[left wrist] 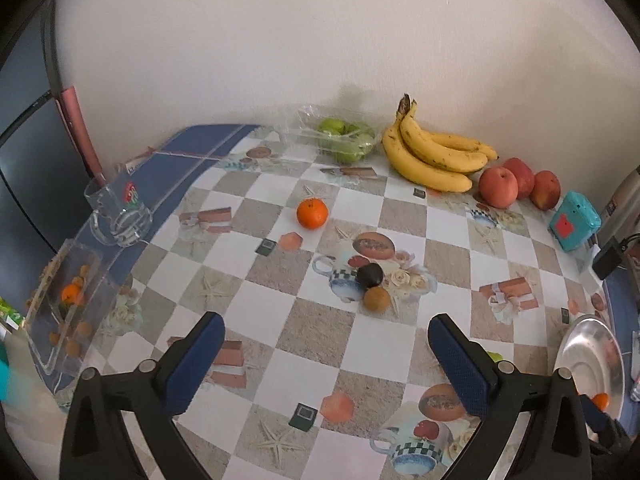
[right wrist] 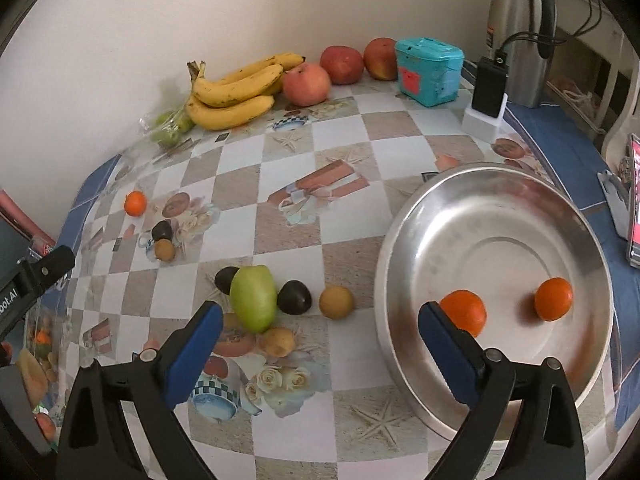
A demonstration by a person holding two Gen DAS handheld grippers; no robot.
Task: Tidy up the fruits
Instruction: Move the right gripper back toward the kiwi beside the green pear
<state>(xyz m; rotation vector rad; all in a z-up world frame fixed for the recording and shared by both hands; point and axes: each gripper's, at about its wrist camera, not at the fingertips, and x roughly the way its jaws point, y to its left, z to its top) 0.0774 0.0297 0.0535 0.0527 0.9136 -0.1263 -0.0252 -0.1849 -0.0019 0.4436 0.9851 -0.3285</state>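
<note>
With both our left gripper [left wrist: 326, 344] and right gripper [right wrist: 320, 332] spread and empty, two oranges [right wrist: 464, 312] already sit in the steel bowl [right wrist: 404, 240], so next we likely fetch the lone orange [left wrist: 312, 213] far left of it.

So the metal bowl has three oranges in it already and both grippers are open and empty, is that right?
Not quite: the metal bowl holds two oranges, one near its left wall and one further right, as the right wrist view shows. The left gripper and right gripper are indeed open and empty.
</note>
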